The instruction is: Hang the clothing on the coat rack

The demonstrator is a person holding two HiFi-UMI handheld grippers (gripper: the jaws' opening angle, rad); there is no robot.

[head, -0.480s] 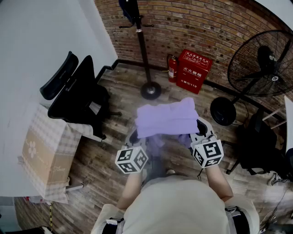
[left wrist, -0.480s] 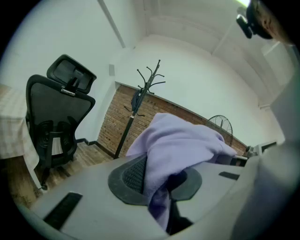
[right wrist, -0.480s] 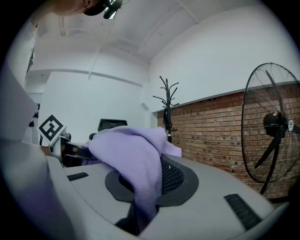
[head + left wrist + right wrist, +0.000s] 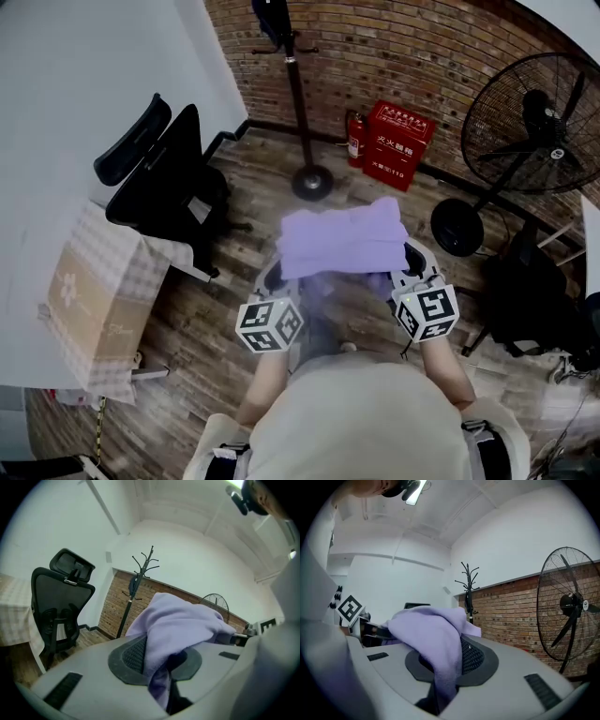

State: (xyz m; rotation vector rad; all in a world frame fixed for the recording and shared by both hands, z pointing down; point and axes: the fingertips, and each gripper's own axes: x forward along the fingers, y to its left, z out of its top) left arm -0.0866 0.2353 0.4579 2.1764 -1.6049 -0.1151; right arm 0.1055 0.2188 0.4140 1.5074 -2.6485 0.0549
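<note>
Two grippers share one load: the lavender garment [image 4: 342, 239] is stretched between them in front of the person, above the wooden floor [image 4: 216, 328].

Left gripper [image 4: 275, 278]: jaws clamped on a fold of the cloth, which bunches over the pads and trails down through the gap. Right gripper [image 4: 413, 263]: same condition, jaws closed on the opposite edge.

Held at two points, the fabric lies as a spread panel rather than a hanging bundle. The judged reason is to keep one edge open for a hook and the hem off the floor.

The coat rack [image 4: 292, 89] stands upright ahead by the brick wall [image 4: 422, 47], well apart from the garment, with something dark at its top (identity not determinable). An office chair [image 4: 159, 183] flanks the route on the left and a standing fan [image 4: 525, 131] on the right.

Assessment: carry phase, hanging not yet done. The next requirement, in my judgement, is to approach and lift to hook height. The risk is cloth slipping from one thin pinch.
</note>
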